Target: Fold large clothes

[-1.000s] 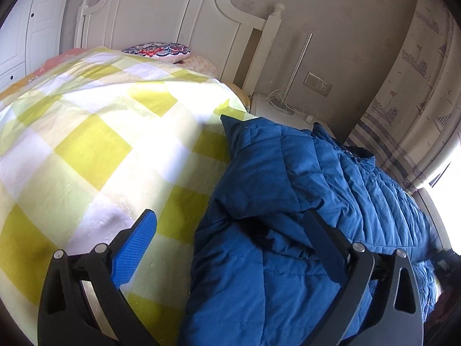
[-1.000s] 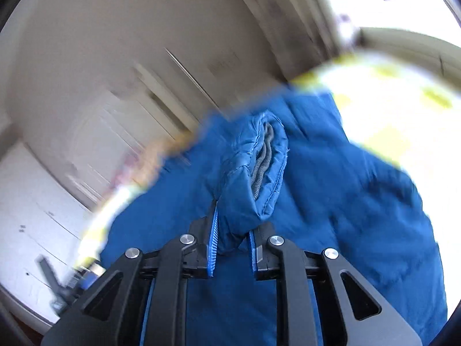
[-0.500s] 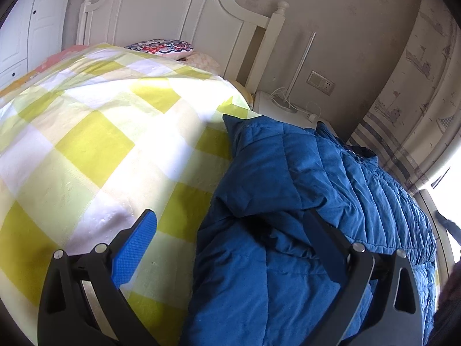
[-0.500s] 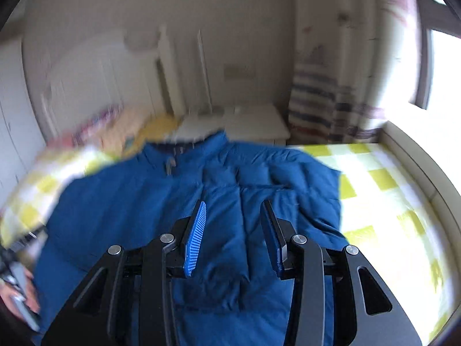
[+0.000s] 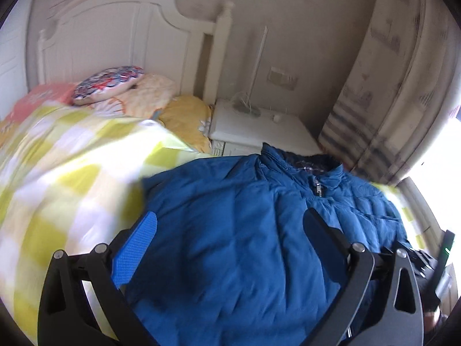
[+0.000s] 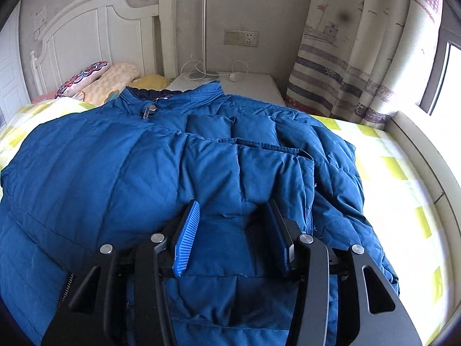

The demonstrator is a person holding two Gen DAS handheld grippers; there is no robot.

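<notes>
Checked bed point(image 6: 400, 173) by white headboard point(image 6: 95, 31), blue jacket point(image 6: 138, 161) spread across its near edge, left gripper point(image 5: 230, 242) jaws wide apart, empty, right gripper point(image 6: 233, 230) jaws parted over folded sleeve point(image 6: 259, 170), gripping nothing

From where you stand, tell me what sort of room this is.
Almost certainly a bedroom, likely a child's. A white headboard stands behind pillows and a yellow-checked quilt, with a white nightstand beside the bed and a curtain printed with ships. The blue jacket lies spread on the quilt.

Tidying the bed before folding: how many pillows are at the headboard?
3: a patterned pillow on the left, a peach pillow beside it, and a yellow pillow nearest the nightstand. Others may be hidden.
</notes>
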